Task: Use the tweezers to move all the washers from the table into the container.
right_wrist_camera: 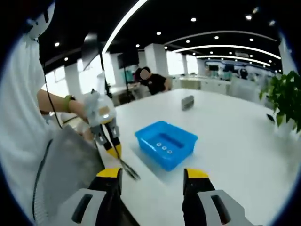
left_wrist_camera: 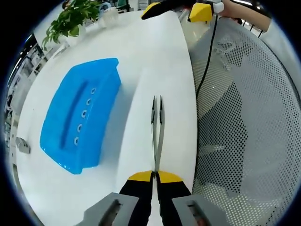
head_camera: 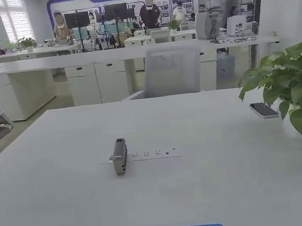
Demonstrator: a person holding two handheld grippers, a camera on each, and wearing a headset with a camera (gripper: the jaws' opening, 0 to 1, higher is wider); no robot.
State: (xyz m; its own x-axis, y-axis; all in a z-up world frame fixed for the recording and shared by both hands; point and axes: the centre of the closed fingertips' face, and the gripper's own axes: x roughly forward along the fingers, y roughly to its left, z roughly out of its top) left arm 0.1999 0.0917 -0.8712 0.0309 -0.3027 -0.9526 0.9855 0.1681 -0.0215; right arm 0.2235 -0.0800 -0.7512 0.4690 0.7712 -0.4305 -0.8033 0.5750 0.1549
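**Washers in blue container; tweezers clamped in left tool**

- White tabletop [head_camera: 228, 180]: runs ahead of both tools. In the left gripper view its edge falls just right of the left tool, with white perforated mesh [left_wrist_camera: 244, 117] beyond that edge. I cannot tell what the mesh belongs to.
- Potted plant [right_wrist_camera: 287, 101]: far ahead and to the right of the right tool, cut off at the view's edge.
- Blue container [left_wrist_camera: 101, 77]: sits on the tabletop ahead and to the left of the left tool, and ahead of the right tool. In the head view it is cut off, with a strip of blue rim showing at the bottom edge.
- Right tool [right_wrist_camera: 154, 174]: jaws wide apart, nothing between them. In the left gripper view its yellow tips show far ahead, partly cut off.
- Left tool [left_wrist_camera: 154, 176]: jaws narrow, pinched on the back end of the tweezers [left_wrist_camera: 157, 132].
- Tweezers: point straight ahead from the left tool, above the tabletop near its edge, just right of the container. The tips are close together, and anything between them is too small to make out.
- Washers [left_wrist_camera: 83, 113]: five small rings in a row along a groove inside the container. The right gripper view shows three clearly; the others are hard to make out.
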